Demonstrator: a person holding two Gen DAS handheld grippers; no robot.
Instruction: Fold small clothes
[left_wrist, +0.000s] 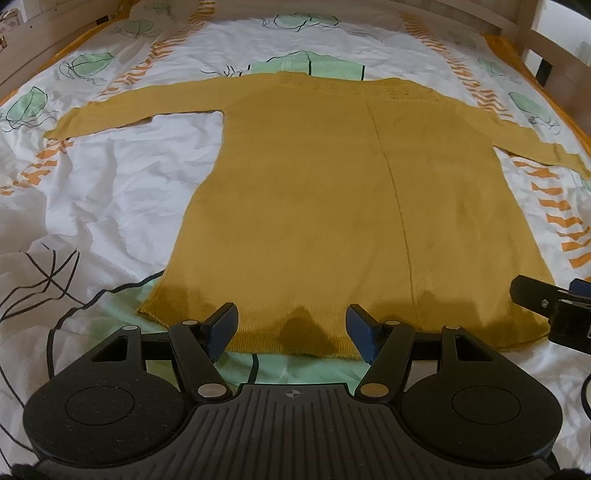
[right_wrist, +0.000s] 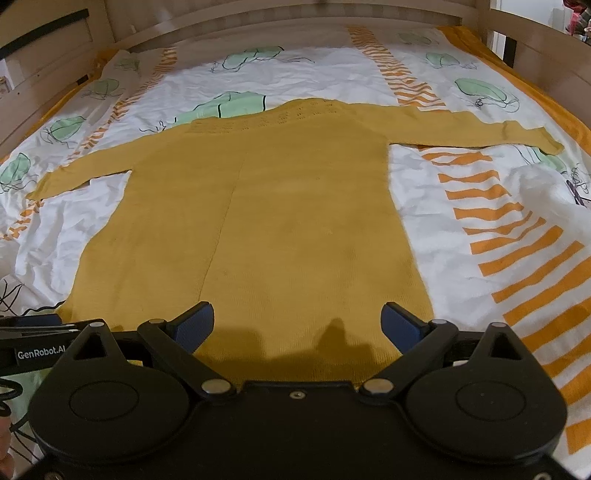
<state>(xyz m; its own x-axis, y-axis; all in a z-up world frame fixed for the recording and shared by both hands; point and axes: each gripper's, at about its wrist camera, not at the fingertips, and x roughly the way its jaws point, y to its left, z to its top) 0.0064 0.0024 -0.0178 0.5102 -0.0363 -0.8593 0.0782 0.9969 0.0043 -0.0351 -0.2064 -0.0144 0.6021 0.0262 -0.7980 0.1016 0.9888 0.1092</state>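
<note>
A mustard-yellow knitted sweater (left_wrist: 314, 192) lies flat on the bed, hem toward me, neckline far, both sleeves spread out sideways. My left gripper (left_wrist: 291, 332) hovers open over the hem's left half, nothing between its blue pads. In the right wrist view the same sweater (right_wrist: 258, 221) fills the middle. There my right gripper (right_wrist: 297, 326) stands open above the hem's right half, its jaws wide apart and holding nothing. The right gripper's body (left_wrist: 554, 310) shows at the right edge of the left wrist view. The left gripper's body (right_wrist: 33, 341) shows at the left edge of the right wrist view.
The bed is covered by a wrinkled white sheet (left_wrist: 122, 192) printed with green leaves and orange stripes. A wooden bed frame (right_wrist: 288, 18) runs along the far side and corners. A black cable (left_wrist: 55, 332) lies on the sheet at the near left.
</note>
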